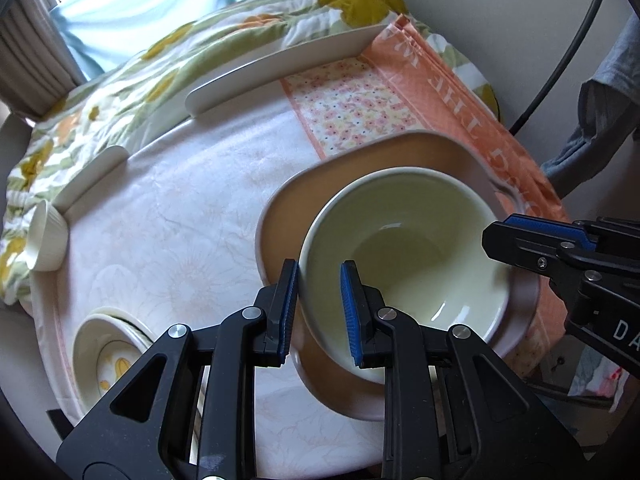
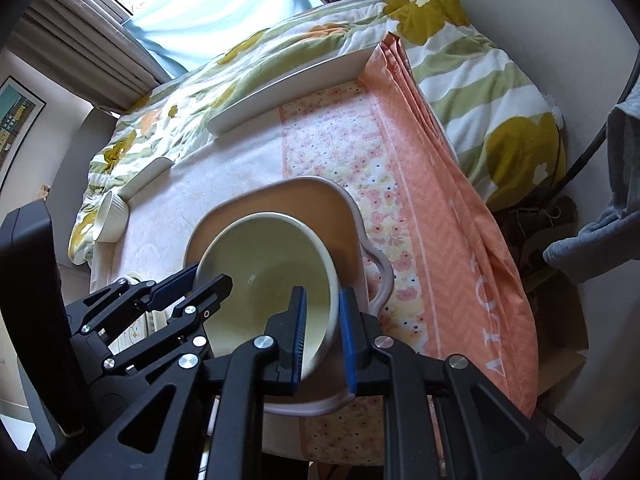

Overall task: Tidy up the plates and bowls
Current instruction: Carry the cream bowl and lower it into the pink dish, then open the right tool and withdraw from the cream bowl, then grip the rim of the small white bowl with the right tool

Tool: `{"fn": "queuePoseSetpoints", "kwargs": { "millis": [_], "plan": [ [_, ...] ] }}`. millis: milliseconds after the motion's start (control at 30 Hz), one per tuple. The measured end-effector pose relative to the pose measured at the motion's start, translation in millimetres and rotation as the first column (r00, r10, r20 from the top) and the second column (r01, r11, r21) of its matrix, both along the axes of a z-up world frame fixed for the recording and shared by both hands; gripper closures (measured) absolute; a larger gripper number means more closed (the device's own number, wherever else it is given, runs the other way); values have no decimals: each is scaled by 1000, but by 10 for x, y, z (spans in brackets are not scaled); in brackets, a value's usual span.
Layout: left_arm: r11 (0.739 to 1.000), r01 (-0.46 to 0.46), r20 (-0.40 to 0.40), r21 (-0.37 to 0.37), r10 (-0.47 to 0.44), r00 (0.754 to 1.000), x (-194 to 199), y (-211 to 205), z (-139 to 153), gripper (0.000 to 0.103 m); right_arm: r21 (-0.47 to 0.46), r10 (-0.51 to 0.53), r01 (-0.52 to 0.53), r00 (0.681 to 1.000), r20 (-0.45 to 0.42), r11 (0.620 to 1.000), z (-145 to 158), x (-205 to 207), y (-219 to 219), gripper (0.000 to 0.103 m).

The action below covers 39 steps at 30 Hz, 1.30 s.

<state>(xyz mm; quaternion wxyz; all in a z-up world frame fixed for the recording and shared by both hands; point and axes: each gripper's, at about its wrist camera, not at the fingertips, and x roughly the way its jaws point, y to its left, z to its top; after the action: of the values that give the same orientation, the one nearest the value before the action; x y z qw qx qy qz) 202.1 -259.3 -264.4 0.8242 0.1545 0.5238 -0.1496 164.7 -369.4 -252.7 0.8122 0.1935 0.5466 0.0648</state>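
Cream-glazed, the large bowl (image 1: 404, 256) sits inside a tan handled dish (image 1: 352, 168) on the pale cloth-covered table (image 1: 192, 208). The left gripper (image 1: 319, 312) straddles the bowl's near rim, its blue pads apart on either side of the wall. The right gripper (image 2: 323, 338) straddles the opposite rim likewise, jaws apart. A small ribbed white bowl (image 1: 45, 236) stands at the table's left edge, and stacked flower-patterned plates (image 1: 108, 356) lie near the left gripper.

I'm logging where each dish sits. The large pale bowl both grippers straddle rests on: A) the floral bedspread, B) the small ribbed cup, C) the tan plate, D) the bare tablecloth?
C: the large pale bowl sits inside the tan plate, whose rim surrounds it.
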Motion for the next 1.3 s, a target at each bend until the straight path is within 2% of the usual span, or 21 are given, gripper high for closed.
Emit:
{"fn": "queuePoseSetpoints", "kwargs": {
  "millis": [100,233,367,400,433,467,500,533,567,700,767,900,967,1000,1067,1100,1133,1200,1267,1300],
  "plan": [
    [998,-24,-18,-64,23,1000,-17,90,166,84,25,6,-7,1000,25,1000,114,-22,-31,88],
    [982,-86,5,-169,88,996,-84,387,565,84,16,60,-62,995,82,998,383,-66,1,88],
    [953,-188,18,-237,197,980,-112,813,919,83,-17,166,-166,976,142,986,656,-65,149,88],
    [943,-220,16,-248,231,973,-115,928,994,79,-26,202,-201,965,165,979,732,-53,220,85],
    [929,-257,17,-265,271,962,-121,1063,1064,63,-40,229,-225,956,184,973,797,-38,290,80],
    [913,-293,21,-284,311,950,-133,1201,1128,47,-60,249,-242,947,204,968,861,-24,372,59],
    [903,-313,31,-295,336,941,-151,1301,1174,9,-81,265,-253,937,229,964,928,2,464,27],
    [888,-341,62,-310,376,924,-198,1443,1248,0,-83,272,-259,928,253,962,976,29,532,15],
    [876,-361,93,-320,409,908,-252,1579,1319,0,-78,278,-266,921,273,961,1005,57,582,7],
    [842,-445,106,-304,494,863,-307,2032,1415,0,-83,331,-322,886,323,943,1099,232,905,7],
    [806,-488,100,-334,545,832,-332,2347,1452,0,-97,381,-371,860,340,923,1152,337,1118,6],
    [701,-577,65,-419,657,751,-309,3038,1463,0,-141,487,-469,798,356,872,1321,645,1663,1],
    [658,-609,30,-443,690,723,-252,3322,1416,0,-164,543,-519,782,305,839,1381,858,1964,1],
    [621,-629,-2,-468,711,703,-203,3507,1352,0,-181,557,-527,774,300,830,1426,980,2132,1],
    [569,-651,-47,-503,734,678,-158,3755,1259,0,-258,543,-481,778,314,838,1508,1198,2441,1],
    [535,-670,-81,-515,748,659,-79,3911,1159,0,-287,545,-470,782,303,835,1504,1311,2569,1],
    [518,-678,-103,-522,751,653,-16,3990,1081,1,-295,557,-482,780,284,825,1476,1434,2712,1],
    [482,-691,-151,-539,751,642,171,4196,882,1,-237,596,-549,765,244,801,1334,1714,3019,1],
    [458,-703,-196,-545,745,637,386,4336,667,3,-180,609,-583,771,187,792,1088,1975,3309,1],
    [449,-707,-213,-546,742,636,451,4386,585,8,-157,607,-587,776,170,795,972,2066,3410,1]
  ]
}}
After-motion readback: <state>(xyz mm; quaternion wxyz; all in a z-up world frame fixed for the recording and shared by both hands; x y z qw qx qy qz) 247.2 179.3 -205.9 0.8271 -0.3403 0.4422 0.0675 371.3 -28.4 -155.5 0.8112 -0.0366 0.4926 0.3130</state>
